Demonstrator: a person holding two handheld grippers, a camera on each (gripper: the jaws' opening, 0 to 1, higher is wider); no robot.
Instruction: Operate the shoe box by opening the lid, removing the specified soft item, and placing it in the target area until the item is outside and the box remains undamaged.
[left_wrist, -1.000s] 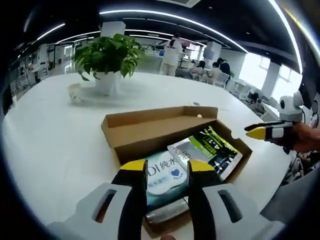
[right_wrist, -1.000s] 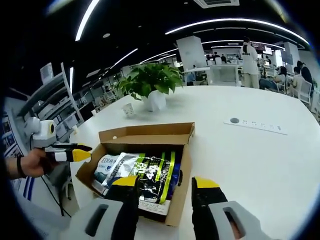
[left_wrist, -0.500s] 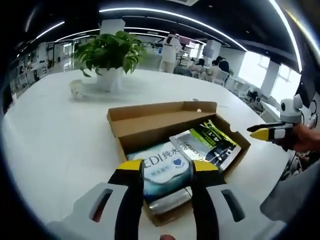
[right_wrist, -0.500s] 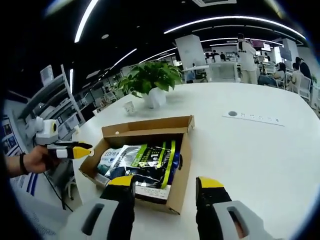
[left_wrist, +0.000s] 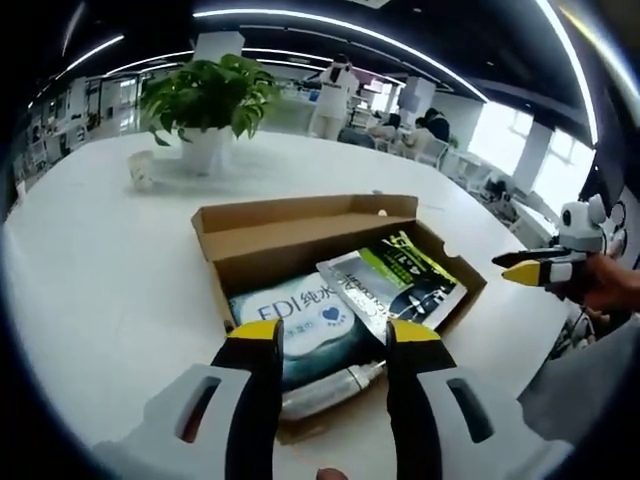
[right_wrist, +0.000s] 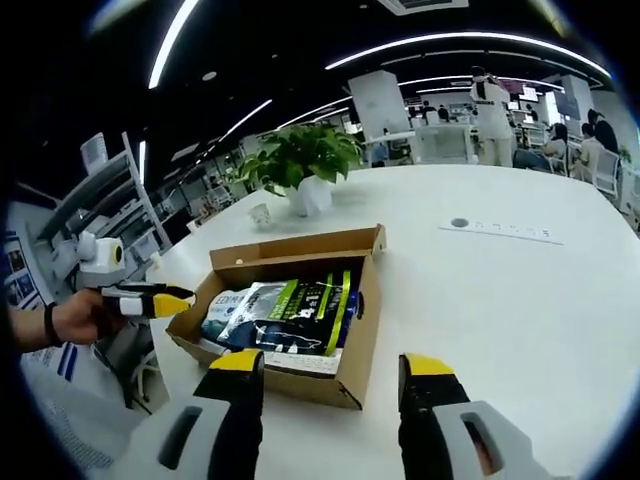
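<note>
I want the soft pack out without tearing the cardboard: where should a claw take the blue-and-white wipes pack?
Probably by the near end of the wipes pack, coming from above through the open top of the shoe box. That end lies bare between the open left claw jaws, while the green-and-black pouch overlaps its far side. A pinch there should clear the walls.

The left gripper (left_wrist: 325, 335) is held level and forward, its yellow-tipped jaws spread apart with nothing between them. The right gripper (right_wrist: 333, 366) hovers likewise, jaws wide and empty. A hand (right_wrist: 75, 318) grips the left gripper, a dark band at its wrist.
</note>
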